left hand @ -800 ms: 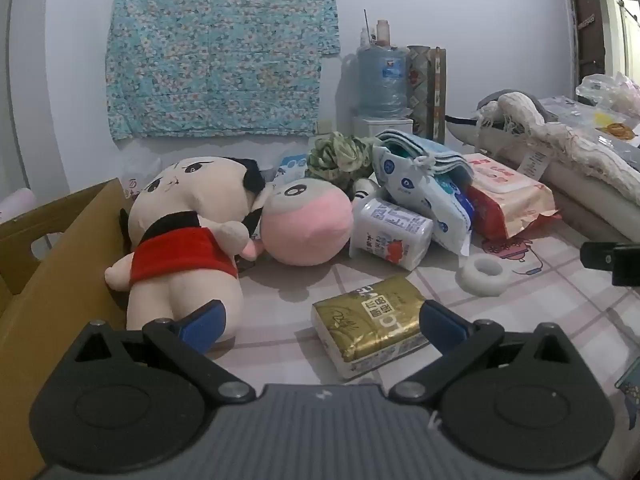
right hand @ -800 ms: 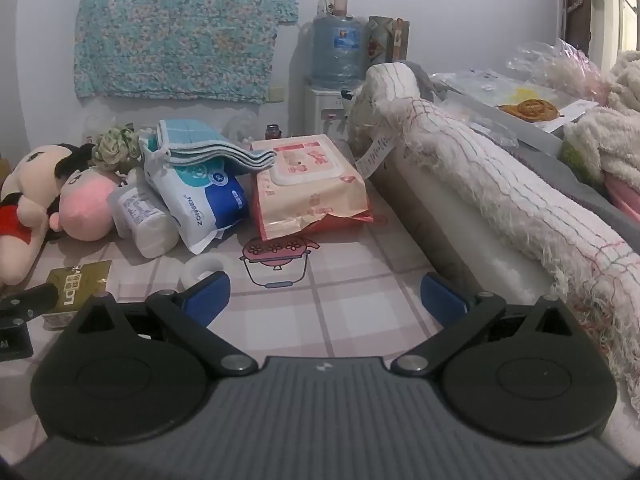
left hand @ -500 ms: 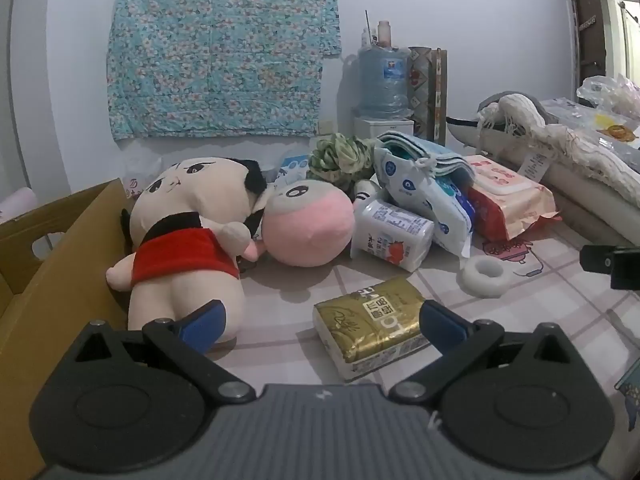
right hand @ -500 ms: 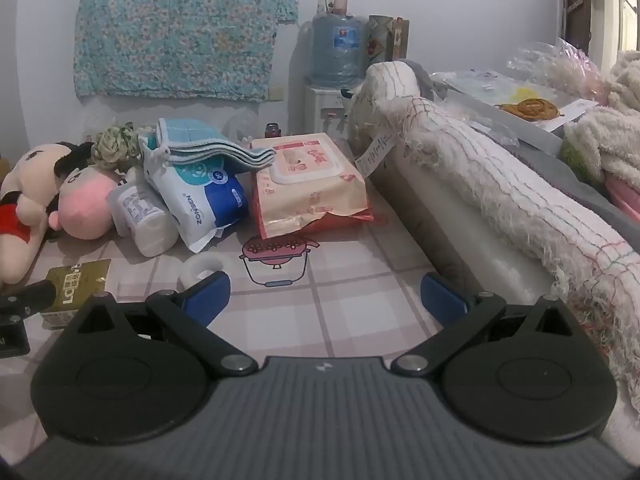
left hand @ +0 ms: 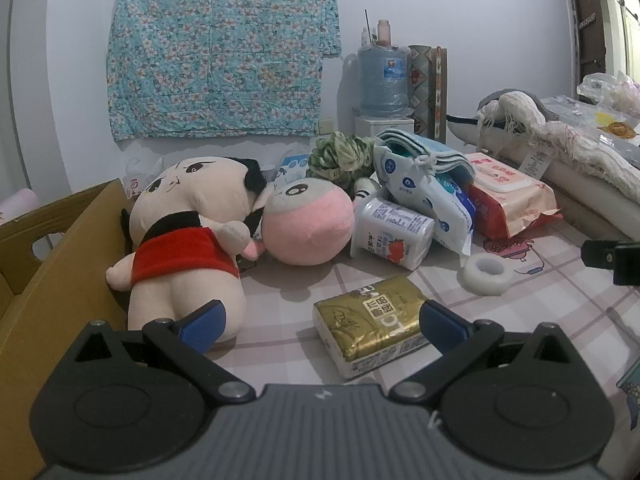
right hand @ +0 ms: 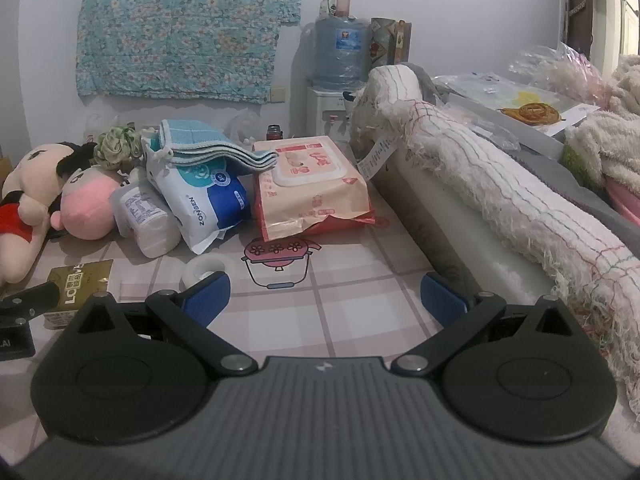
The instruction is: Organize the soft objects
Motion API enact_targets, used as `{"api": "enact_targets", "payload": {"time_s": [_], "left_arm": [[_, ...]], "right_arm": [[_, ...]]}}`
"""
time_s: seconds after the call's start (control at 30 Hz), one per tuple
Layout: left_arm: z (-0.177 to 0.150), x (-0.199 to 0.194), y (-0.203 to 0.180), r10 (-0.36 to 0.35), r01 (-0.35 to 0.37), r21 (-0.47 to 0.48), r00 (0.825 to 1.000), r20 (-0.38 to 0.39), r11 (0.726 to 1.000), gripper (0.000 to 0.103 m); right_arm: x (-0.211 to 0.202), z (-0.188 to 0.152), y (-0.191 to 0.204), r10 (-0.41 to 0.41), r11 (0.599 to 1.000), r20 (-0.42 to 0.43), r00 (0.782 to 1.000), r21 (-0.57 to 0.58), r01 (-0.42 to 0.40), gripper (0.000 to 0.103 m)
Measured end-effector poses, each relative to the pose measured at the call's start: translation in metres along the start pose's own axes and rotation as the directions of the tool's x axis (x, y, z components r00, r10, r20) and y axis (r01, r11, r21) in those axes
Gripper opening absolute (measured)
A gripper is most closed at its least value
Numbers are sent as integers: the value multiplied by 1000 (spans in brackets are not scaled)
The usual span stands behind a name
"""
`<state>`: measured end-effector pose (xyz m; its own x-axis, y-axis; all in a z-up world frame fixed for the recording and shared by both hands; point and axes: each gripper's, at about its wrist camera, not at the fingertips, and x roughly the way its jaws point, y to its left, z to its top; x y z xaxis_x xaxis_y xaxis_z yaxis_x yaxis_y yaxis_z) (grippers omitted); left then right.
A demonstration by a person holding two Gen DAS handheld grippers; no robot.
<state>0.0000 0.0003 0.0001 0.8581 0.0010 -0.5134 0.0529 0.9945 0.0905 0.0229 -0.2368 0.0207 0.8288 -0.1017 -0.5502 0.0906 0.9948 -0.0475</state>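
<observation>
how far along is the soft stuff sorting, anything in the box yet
Nothing looks done: what shows of the cardboard box holds nothing. Nothing is in hand either; the left gripper and right gripper both have their jaws wide open and empty. Everything is left: the red-shirted doll, pink plush, gold tissue pack and folded blue towels lie on the table.

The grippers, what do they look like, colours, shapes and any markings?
Both look alike. The left gripper has a grey ribbed body with a small white mark in the middle, two round black discs, black linkage arms with silver pivot pins, and blue pads on its fingers. The right gripper has the same build. No hand, sleeve or cable shows.
</observation>
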Motion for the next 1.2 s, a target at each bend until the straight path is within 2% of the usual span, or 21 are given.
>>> {"api": "enact_targets", "payload": {"time_s": [0.67,0.97,1.2], "left_arm": [[0,0,2,11,-11,-5,1000,0,1000,103],[-1,0,0,48,-48,3,999,18,999,103],[-2,0,-1,31,-31,8,999,25,999,103]], "right_arm": [[0,1,-1,7,1000,7,1000,4,-7,102],[-1,2,0,13,1000,15,1000,3,-13,102],[-2,5,3,17,1000,25,1000,1,-17,102]]}}
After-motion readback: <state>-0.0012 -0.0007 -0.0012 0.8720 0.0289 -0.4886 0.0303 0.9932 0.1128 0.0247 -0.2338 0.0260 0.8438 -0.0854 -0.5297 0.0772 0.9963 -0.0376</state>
